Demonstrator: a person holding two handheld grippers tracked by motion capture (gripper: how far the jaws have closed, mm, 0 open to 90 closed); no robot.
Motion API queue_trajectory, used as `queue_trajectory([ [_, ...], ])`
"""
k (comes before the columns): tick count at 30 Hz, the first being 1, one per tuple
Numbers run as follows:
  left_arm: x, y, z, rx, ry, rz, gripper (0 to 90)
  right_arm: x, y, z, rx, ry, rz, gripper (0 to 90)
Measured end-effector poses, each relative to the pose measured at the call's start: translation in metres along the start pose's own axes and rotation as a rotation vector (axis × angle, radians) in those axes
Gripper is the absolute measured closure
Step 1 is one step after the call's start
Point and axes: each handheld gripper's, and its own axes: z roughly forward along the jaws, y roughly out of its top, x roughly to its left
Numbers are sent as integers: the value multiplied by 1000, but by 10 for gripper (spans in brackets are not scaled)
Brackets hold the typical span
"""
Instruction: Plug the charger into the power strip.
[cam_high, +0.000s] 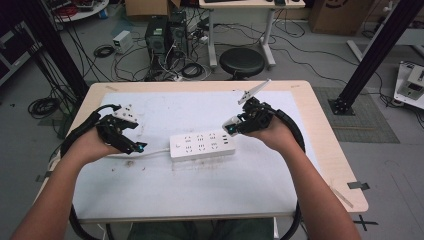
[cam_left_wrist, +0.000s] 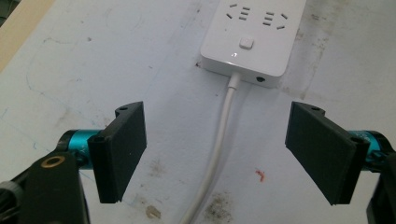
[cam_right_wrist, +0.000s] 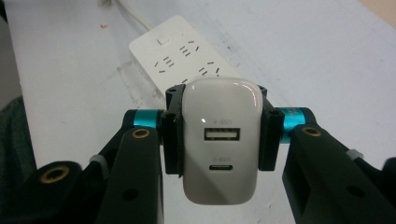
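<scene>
Both right fingers (cam_right_wrist: 170, 135) clamp charger (cam_right_wrist: 220, 140) — left fingers (cam_left_wrist: 123, 147) (empty) spread wide.

White charger (cam_right_wrist: 219, 144), white power strip (cam_high: 202, 144) w/ white cable (cam_left_wrist: 218, 140), black fingers (cam_left_wrist: 122, 149), teal collars.

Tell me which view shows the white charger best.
The right gripper view: the charger sits close up in the right claw, both ports facing the camera. The high view shows it as a small white shape above the power strip.
</scene>
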Motion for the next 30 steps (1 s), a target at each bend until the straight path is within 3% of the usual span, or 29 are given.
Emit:
queue_trajectory([
  [4,0,-2,0,4,-5,4,206,-2,7,8,80,-21,-50,634],
  [13,4,-7,-1,-5,3,-14,206,-6,23,21,151,-34,-85,634],
  [21,5,-8,1,-2,-1,-17,206,-7,32,23,221,-104,-21,635],
  [27,4,-8,3,4,-4,-17,206,-11,31,24,308,-170,92,635],
  [30,4,-8,3,5,-5,-19,206,-11,32,25,355,-196,116,636],
])
